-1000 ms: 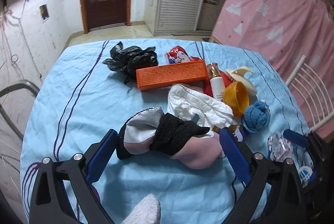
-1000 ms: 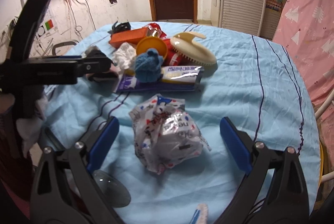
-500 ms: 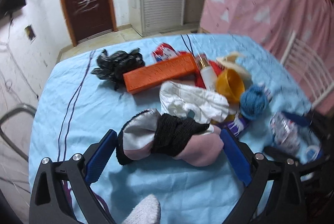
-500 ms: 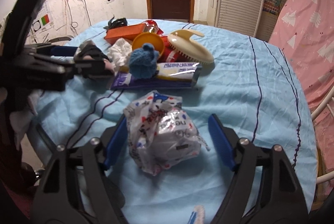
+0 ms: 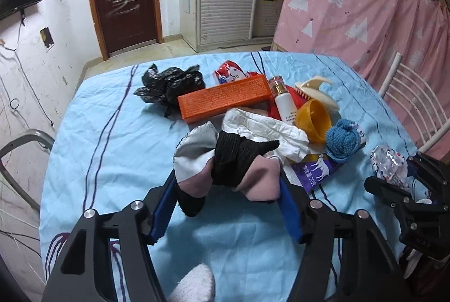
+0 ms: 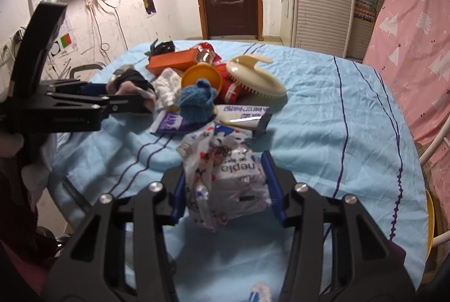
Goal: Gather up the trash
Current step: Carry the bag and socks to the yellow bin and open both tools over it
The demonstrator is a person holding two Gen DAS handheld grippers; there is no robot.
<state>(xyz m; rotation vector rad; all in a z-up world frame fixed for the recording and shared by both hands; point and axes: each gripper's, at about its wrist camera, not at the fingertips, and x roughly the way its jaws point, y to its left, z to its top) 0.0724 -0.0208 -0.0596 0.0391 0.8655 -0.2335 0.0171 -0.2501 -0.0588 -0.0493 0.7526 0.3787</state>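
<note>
— While both grippers pinch something, what does each hold?
— One sock bundle (image 5: 230, 164) sits clamped in the left gripper (image 5: 227, 189); one tissue packet (image 6: 227, 175) in the right gripper (image 6: 225, 184).
— Ahead of them?
— One orange box (image 5: 225, 101), one brush (image 6: 256, 78), one blue yarn ball (image 6: 197, 101) on the counter (image 6: 323, 110).

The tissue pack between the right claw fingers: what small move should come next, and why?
Probably a short lift straight up. The right claw has its blue pads pressed on both sides of the crumpled tissue pack, which seems to be still low over the blue tablecloth.
</note>
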